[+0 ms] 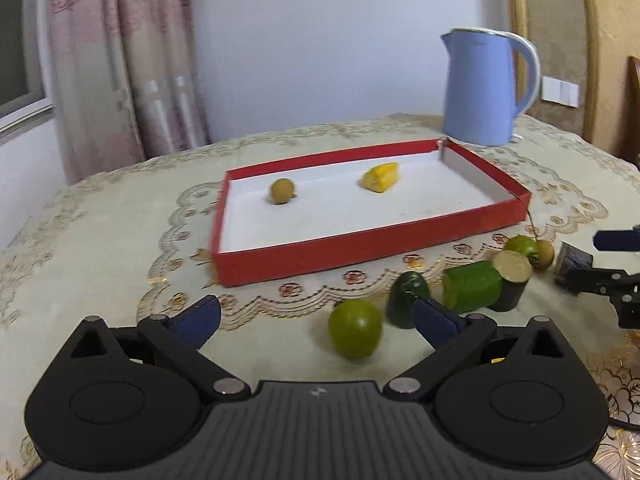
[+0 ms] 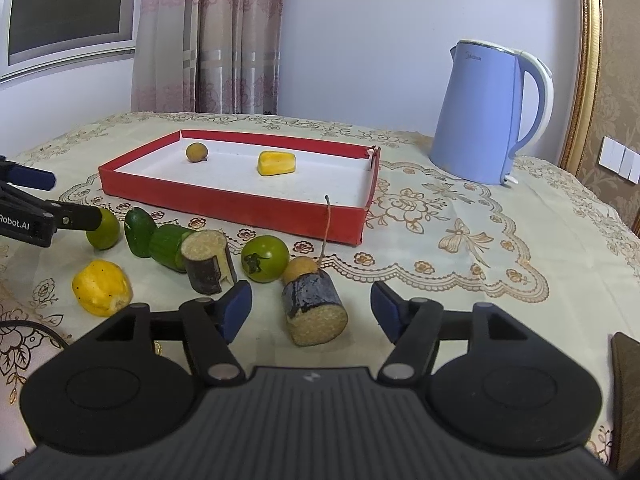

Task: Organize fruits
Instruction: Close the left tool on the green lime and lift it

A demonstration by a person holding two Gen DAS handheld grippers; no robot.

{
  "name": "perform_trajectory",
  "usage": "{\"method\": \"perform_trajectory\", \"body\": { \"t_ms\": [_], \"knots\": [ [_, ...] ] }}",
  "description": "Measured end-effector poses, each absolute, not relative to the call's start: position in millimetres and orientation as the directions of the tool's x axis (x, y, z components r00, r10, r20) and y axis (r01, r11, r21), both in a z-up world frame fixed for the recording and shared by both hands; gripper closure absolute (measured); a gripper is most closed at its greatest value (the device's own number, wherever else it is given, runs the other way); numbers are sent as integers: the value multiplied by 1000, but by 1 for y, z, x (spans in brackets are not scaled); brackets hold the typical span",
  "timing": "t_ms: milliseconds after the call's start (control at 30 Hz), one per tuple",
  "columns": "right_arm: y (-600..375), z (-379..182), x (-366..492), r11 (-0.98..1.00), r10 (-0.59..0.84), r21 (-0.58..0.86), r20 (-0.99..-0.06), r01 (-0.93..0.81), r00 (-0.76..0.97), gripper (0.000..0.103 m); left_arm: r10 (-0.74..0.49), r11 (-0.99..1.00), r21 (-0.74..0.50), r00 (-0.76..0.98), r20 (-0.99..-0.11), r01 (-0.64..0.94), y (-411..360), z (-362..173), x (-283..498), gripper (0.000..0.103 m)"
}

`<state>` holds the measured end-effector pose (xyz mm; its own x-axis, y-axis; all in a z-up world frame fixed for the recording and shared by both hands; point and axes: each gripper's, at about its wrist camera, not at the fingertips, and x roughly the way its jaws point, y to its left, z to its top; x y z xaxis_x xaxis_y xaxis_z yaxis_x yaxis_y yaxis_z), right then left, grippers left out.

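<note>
A red tray [image 1: 360, 254] [image 2: 224, 200] with a white floor holds a small brownish round fruit [image 1: 283, 191] [image 2: 196, 152] and a yellow piece [image 1: 382, 177] [image 2: 277, 163]. My left gripper [image 1: 318, 318] stands wide open in front of the tray. A green round fruit [image 1: 355, 334] [image 2: 104, 229] lies between its fingers, nearer the right one and untouched. My right gripper [image 2: 312, 304] is open around a dark-skinned cylinder piece [image 2: 314, 312] lying on its side, with gaps on both sides. A green tomato [image 2: 265, 258] and a small tan fruit [image 2: 301, 268] sit just beyond it.
Two cucumber pieces [image 2: 140, 232] [image 2: 170, 246], an upright dark-skinned stump [image 2: 206, 266] and a yellow fruit [image 2: 102, 288] lie on the embroidered tablecloth [image 2: 460, 220]. A blue kettle [image 1: 480, 92] [image 2: 480, 120] stands behind the tray's right end. Curtains and a wall lie past the table.
</note>
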<state>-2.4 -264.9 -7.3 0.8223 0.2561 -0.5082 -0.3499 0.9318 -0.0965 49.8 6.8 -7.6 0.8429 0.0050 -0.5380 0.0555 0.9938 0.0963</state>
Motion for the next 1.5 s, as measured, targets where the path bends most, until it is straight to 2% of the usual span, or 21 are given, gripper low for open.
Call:
{"method": "perform_trajectory", "body": {
  "t_ms": [133, 333, 367, 433, 467, 500, 600, 900, 1100, 1500],
  "knots": [
    [-265, -7, -3, 932, 256, -98, -507, -350, 823, 39, 14, 980, 176, 840, -542, 98, -10, -14, 51, 0],
    [-265, -6, -5, 930, 256, -103, -503, -352, 825, 36, 10, 983, 157, 823, -567, 97, -9, -19, 59, 0],
    [-265, -6, -4, 931, 256, -104, -501, -351, 827, 35, 17, 983, 161, 822, -569, 92, -7, -19, 60, 5],
    [-265, -6, -4, 932, 256, -101, -502, -349, 827, 35, 20, 984, 157, 811, -585, 89, -3, -21, 63, 28],
    [-265, -6, -4, 932, 256, -99, -501, -348, 827, 35, 9, 986, 136, 798, -603, 92, 0, -22, 66, 46],
    [-266, -7, -3, 932, 256, -99, -501, -348, 827, 35, -15, 990, 102, 784, -621, 100, 4, -24, 69, 60],
    [-266, -7, -3, 933, 256, -96, -502, -348, 826, 35, -62, 991, 50, 769, -636, 121, 9, -27, 71, 69],
    [-265, -8, -2, 932, 256, -95, -509, -349, 822, 35, -98, 992, -3, 776, -623, 124, 11, -25, 65, 70],
    [-266, -10, 1, 929, 267, -82, -525, -361, 808, 37, -79, 995, -6, 789, -609, 95, 15, -23, 62, 69],
    [-263, -13, 10, 928, 257, -80, -566, -363, 783, 53, -91, 994, -11, 799, -594, 106, 13, -19, 58, 70]
  ]
}}
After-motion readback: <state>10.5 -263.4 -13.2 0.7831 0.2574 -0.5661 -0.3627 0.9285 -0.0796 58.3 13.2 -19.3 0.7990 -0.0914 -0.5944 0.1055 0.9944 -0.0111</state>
